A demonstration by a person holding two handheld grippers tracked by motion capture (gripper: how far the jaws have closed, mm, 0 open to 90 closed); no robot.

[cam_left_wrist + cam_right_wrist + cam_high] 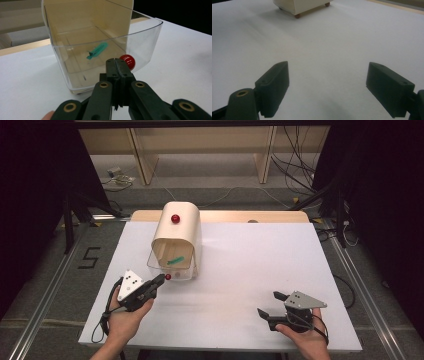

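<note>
Where lid swings: red knob (127,61), gripper (117,65).

Your left hand (131,312) comes in from the lower left, palm under the black two-jaw left gripper (161,279) with the grey three-cornered plate on top. Its jaws are pressed flat together with nothing between them, pointing forward and to the right. Your right hand (305,335) cradles the black two-jaw right gripper (270,304) from below, well apart from the left one. Its jaws stand wide and empty, aimed left, held low.
</note>
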